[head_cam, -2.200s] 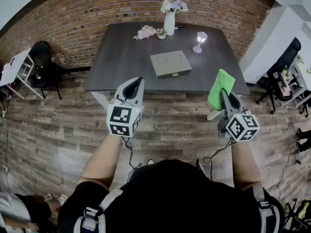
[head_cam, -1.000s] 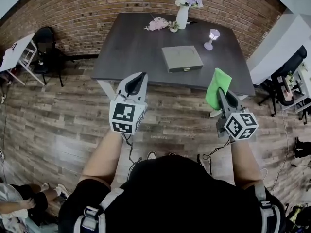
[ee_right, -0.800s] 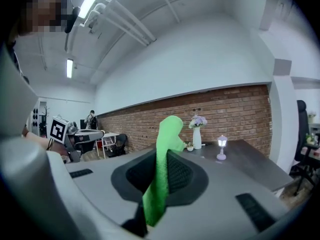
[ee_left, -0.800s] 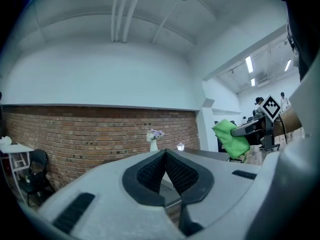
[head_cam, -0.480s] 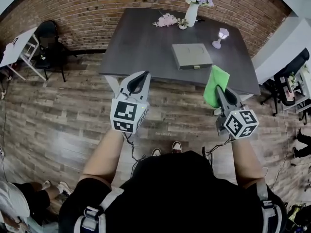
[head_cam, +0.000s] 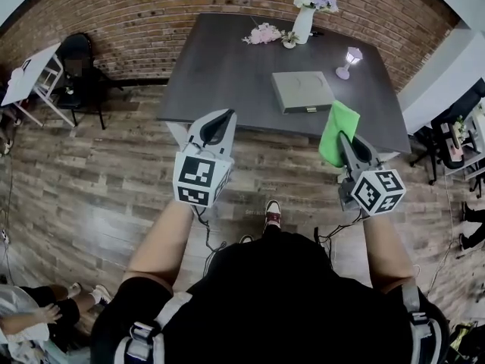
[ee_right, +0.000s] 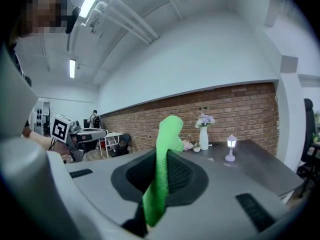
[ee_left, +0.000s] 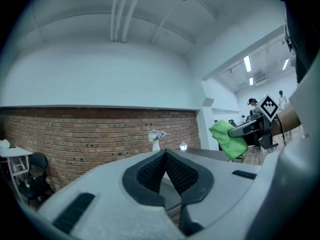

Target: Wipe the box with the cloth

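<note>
A flat grey box (head_cam: 303, 91) with a small front latch lies on the dark table (head_cam: 220, 74), toward its right front. My right gripper (head_cam: 346, 139) is shut on a bright green cloth (head_cam: 338, 133), which sticks up past the jaws (ee_right: 168, 144) and hangs over the floor just short of the table's front edge. My left gripper (head_cam: 220, 120) is shut with nothing in it, at the table's front edge left of the box; its jaws meet at the tips (ee_left: 165, 154). Both grippers are well short of the box.
At the table's far edge stand a white vase of flowers (head_cam: 305, 17), a pink flower bunch (head_cam: 264, 33) and a small lamp (head_cam: 350, 61). A black chair (head_cam: 76, 59) and white side table (head_cam: 26, 78) stand at left, office chairs (head_cam: 455, 127) at right. Wood floor lies below.
The view has moved closer to the table and the box sits nearer to the grippers. Both grippers keep their pose, the right one still holding the cloth.
</note>
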The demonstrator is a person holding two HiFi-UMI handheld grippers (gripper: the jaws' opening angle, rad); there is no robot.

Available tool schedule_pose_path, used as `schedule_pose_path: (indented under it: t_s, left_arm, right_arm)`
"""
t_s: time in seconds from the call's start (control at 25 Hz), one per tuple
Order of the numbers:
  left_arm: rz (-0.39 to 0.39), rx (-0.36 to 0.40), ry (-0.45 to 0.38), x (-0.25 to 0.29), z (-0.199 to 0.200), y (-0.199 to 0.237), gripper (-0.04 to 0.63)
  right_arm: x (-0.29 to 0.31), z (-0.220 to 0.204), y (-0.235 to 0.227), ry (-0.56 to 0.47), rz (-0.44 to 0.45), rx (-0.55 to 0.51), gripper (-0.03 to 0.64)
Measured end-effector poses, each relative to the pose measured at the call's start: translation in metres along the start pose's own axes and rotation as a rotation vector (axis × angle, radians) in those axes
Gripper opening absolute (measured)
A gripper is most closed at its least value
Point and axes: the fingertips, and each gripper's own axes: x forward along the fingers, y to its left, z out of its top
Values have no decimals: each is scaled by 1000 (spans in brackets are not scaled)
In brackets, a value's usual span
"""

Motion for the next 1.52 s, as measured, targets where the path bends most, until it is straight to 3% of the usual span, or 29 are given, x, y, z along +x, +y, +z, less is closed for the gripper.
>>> schedule_pose_path:
  t_s: [0.36,1.08,1.52]
  left_arm:
    - [32,5,30,50,-10,17,9]
    - [86,3,64,200,-8,43,9]
    - [128,-37,90,221,-17,45,9]
  right_arm:
    - [51,-12,-31,16,51,41,38]
    - [166,-4,-124,39,171,83,38]
    - [196,-1,-137,65,247,58,38]
